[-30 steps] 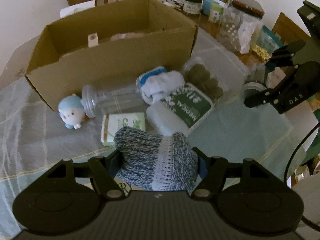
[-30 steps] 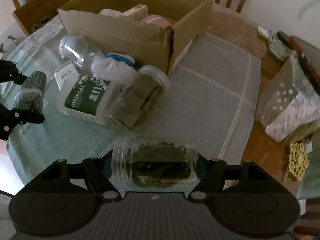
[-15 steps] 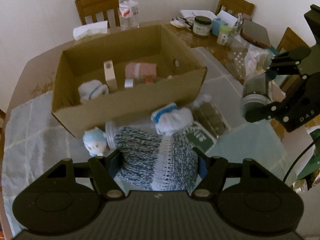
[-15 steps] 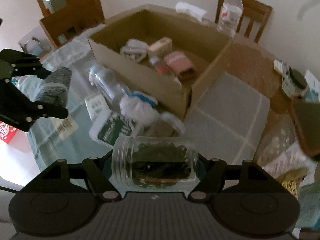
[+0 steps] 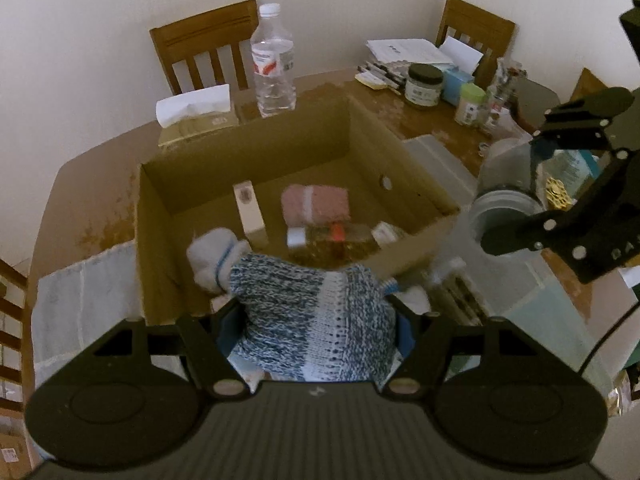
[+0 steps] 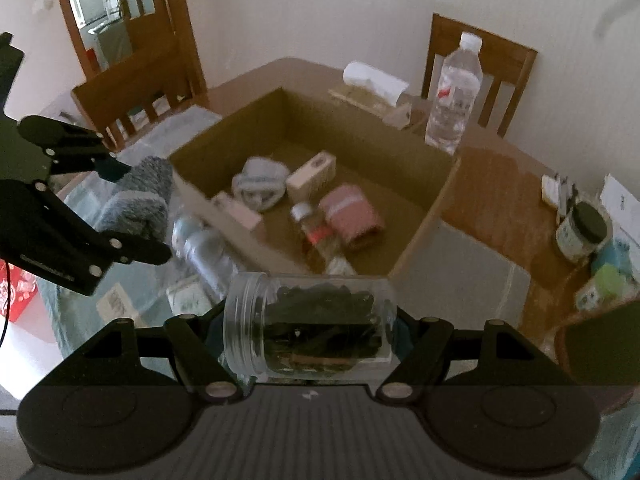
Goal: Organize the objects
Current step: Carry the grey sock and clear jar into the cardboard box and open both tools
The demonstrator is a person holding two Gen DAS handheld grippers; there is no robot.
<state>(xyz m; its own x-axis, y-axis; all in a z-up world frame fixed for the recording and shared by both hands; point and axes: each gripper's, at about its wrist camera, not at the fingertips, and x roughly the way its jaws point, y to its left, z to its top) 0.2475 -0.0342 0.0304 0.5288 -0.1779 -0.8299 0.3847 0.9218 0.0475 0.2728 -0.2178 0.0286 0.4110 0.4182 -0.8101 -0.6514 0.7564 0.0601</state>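
A home dining room: a wooden table (image 5: 420, 124) with wooden chairs (image 5: 208, 56) at twelve and two o'clock, a tissue box (image 5: 196, 114), water bottle (image 5: 274, 68), jars and papers (image 5: 404, 50), a glazed wooden door (image 6: 120, 12) beyond

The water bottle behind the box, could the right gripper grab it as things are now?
Probably not yet. The right gripper is shut on a jar of dark contents, so its fingers are full. The water bottle stands upright past the far wall of the open cardboard box, which lies between them.
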